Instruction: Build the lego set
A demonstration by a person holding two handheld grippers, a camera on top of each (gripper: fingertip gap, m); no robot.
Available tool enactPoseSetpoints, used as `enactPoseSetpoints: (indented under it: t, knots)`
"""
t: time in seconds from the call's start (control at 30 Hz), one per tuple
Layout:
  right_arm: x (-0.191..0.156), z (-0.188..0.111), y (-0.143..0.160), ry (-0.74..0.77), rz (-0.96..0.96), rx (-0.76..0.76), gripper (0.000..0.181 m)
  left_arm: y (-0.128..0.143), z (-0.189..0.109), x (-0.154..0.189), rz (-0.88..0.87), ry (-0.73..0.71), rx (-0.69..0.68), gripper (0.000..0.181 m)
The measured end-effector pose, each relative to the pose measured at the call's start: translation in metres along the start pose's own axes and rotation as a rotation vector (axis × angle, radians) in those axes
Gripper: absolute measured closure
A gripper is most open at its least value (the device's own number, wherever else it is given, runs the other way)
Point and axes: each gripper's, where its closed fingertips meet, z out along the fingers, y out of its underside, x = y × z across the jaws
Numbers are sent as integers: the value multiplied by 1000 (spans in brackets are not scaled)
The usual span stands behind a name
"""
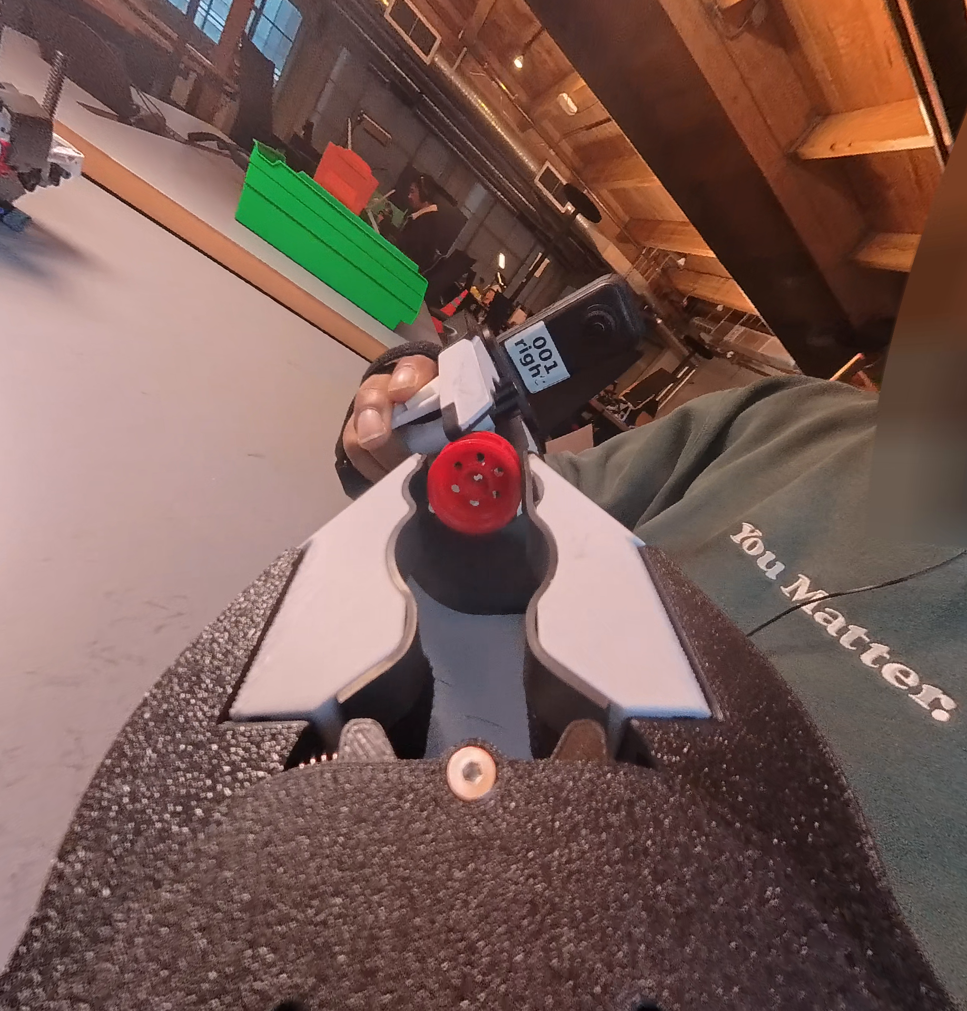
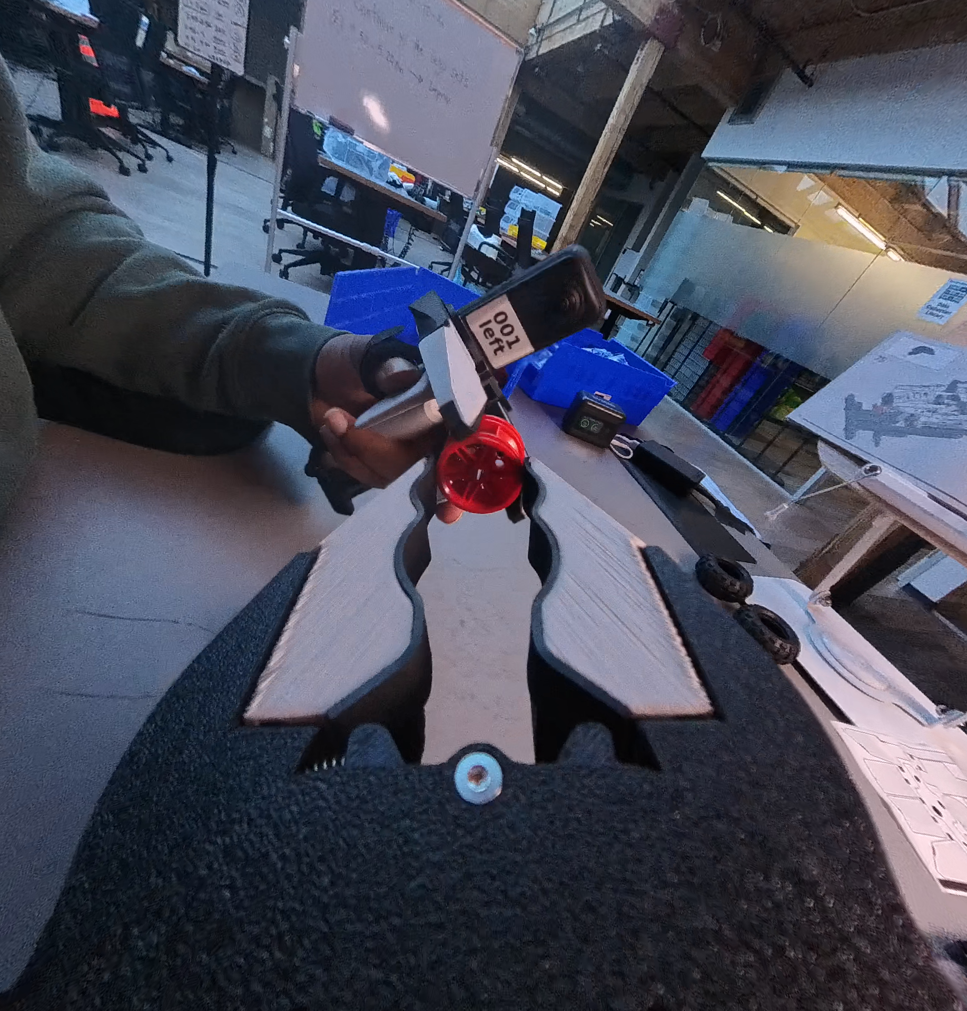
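A red wheel rim (image 1: 473,487) is held in the air between my two grippers, which face each other. My left gripper (image 1: 475,465) is shut on it, with its holed face toward the camera. In the right wrist view the same rim (image 2: 480,465) shows its spoked side. My right gripper (image 2: 476,473) has a fingertip close against each side of it. Two black tyres (image 2: 725,577) (image 2: 768,632) lie on the table to the right. The partly built model (image 1: 10,147) stands far left on the table.
A green bin (image 1: 328,235) and a red bin (image 1: 344,172) stand at the table's far edge. Blue bins (image 2: 591,372), a small black device (image 2: 593,418), an instruction sheet on a stand (image 2: 908,405) and a paper sheet (image 2: 930,820) are on the right. My two grippers' fingertips are within a few centimetres of each other. The partly built model (image 1: 10,147) is about 35 cm from my left fingertips.
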Motion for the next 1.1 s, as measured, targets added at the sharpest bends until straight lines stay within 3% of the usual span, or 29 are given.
enactPoseSetpoints:
  t: [0.23,0.4,0.53,0.7,0.8,0.87,0.93,1.03,1.1]
  knots:
    - [-2,0,3,11,-49,-11,151,-1,3,0,155,-101,1,149]
    - [-5,4,3,12,-77,-20,151,11,14,-2,172,-127,-57,141]
    - [-1,3,4,41,-107,-33,151,4,7,-1,122,-92,-22,149]
    - [6,3,7,92,-111,-59,150,-8,-4,-3,191,-176,-27,149]
    - [22,-4,4,106,56,-53,116,-58,-54,2,307,-373,98,149]
    - [33,-11,9,131,129,-75,105,-90,-120,-3,457,-714,127,149]
    - [40,-14,19,156,137,-114,105,-108,-197,-2,541,-1052,112,149]
    - [38,-10,31,151,147,-159,112,-110,-298,5,484,-1410,25,148]
    - [32,-5,39,132,147,-193,117,-96,-354,4,424,-1596,-129,148]
